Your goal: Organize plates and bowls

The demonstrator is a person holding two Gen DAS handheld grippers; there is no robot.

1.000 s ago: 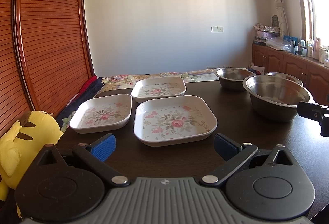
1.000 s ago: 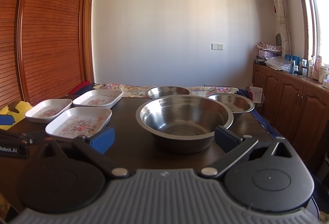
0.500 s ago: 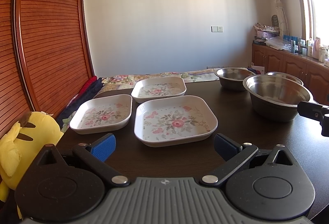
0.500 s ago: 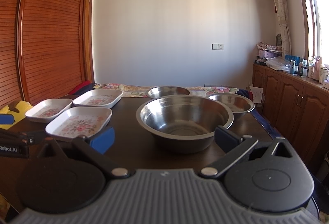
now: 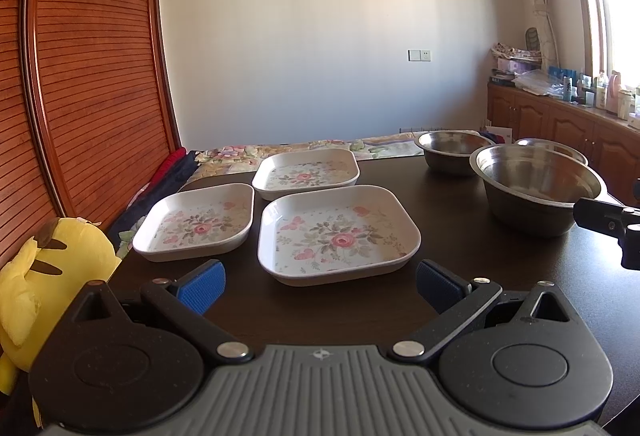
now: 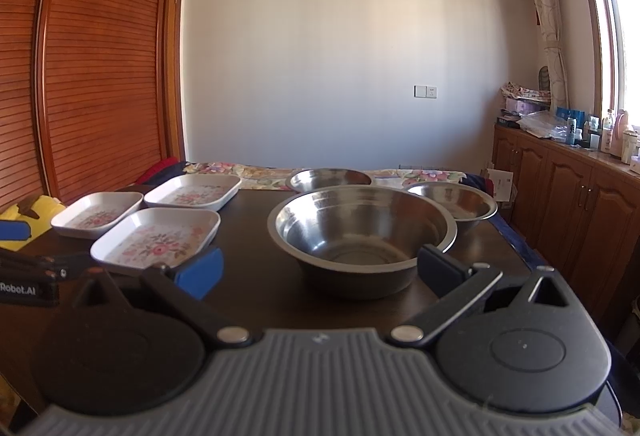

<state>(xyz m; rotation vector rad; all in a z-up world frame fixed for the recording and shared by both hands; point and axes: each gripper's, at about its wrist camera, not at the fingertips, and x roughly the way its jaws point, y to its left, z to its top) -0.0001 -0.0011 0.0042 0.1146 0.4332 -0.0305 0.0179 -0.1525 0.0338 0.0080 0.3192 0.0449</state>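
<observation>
- The dark worktop (image 5: 460,236) carries three floral plates on its left half and three steel bowls on its right half
- The big steel bowl (image 6: 362,232) sits upright, mouth up, nothing inside; it lies at 12 o'clock from the right gripper (image 6: 320,270), just beyond its fingers
- Two smaller steel bowls stand behind it: the far bowl (image 6: 330,178) at its 11 o'clock and the right-hand bowl (image 6: 454,200) at its 2 o'clock, both upright, contents not discernible
- The nearest floral plate (image 5: 338,234) lies flat, roughly square with rounded corners, so it shows no clear long axis; it holds nothing and sits at 12 o'clock from the left gripper (image 5: 320,286)
- The left floral plate (image 5: 196,222) lies at 10 o'clock of the nearest one, their rims close together
- The far floral plate (image 5: 306,174) lies at 12 o'clock of the nearest one, long axis running left to right
- A yellow plush toy (image 5: 44,276) sits off the worktop's left edge
- Both grippers have their fingers spread wide and grasp nothing
</observation>
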